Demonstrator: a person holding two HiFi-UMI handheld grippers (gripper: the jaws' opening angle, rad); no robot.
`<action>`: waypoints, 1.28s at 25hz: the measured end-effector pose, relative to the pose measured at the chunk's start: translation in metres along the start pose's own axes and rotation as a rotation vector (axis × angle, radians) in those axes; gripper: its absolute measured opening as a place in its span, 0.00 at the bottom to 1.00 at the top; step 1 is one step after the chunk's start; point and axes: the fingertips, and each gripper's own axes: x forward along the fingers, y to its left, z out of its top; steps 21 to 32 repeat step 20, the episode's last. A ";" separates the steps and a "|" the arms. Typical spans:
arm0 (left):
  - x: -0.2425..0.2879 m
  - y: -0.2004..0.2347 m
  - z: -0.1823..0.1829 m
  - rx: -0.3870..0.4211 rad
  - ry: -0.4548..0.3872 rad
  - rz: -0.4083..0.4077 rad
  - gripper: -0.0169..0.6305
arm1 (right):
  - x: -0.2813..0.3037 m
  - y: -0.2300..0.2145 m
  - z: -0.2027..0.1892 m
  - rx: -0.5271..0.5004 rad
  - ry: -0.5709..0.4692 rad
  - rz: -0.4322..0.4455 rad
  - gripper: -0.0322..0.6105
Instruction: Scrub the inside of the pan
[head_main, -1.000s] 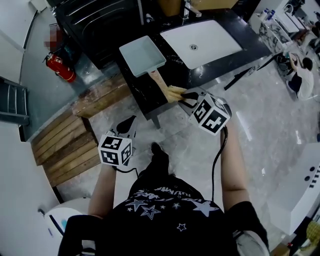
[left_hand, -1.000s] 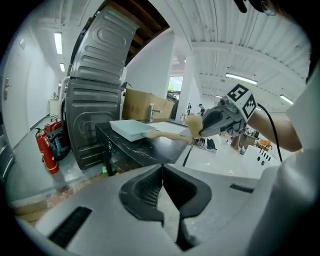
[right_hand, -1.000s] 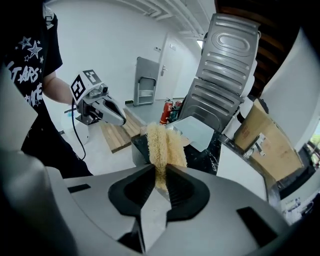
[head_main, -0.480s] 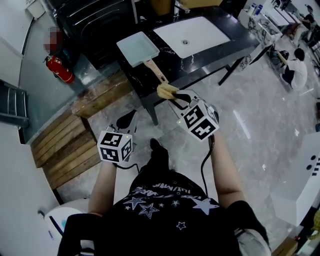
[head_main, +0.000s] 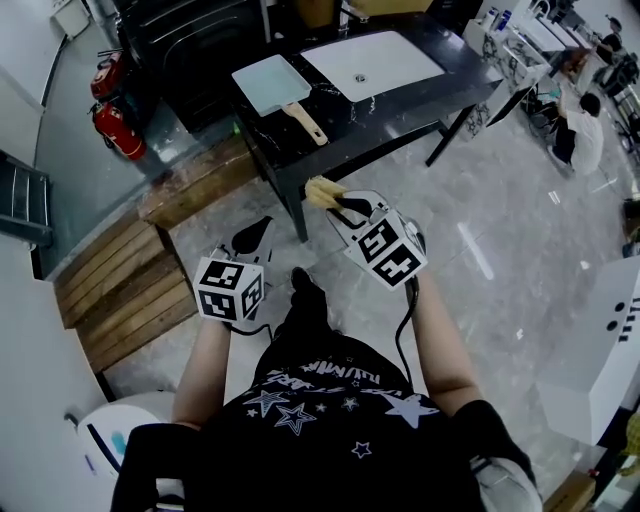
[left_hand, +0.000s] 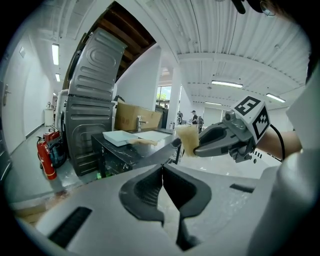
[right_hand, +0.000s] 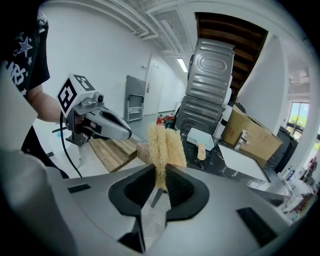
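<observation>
- Left gripper (left_hand: 162, 172), at 7 o'clock in the head view: jaws pressed together, nothing between them.
- Right gripper (right_hand: 159, 182): jaws clamped on the yellow scrubber (right_hand: 164, 142).
- Pan (head_main: 270, 82), well apart at 12 o'clock on the black table (head_main: 400, 110): this looks like the approach step; next, carry the scrubber into it.

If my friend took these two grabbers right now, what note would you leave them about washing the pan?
Left gripper: shut, empty, held short of the table.
Right gripper: shut on the yellow scrubber.
Pan: on the black table beside the white sink, wooden handle toward you, not touched.
Done: scrubber in hand.
To do: step up to the table, probably steady the pan, scrub its inside.
</observation>
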 end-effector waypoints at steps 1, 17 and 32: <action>-0.005 -0.005 -0.002 0.000 -0.001 0.001 0.04 | -0.005 0.006 -0.002 -0.001 0.002 0.001 0.15; -0.059 -0.032 -0.022 -0.008 -0.020 0.039 0.04 | -0.037 0.068 -0.022 0.099 -0.030 0.003 0.15; -0.055 -0.027 -0.020 -0.030 -0.027 0.031 0.04 | -0.031 0.071 -0.024 0.123 -0.027 0.008 0.15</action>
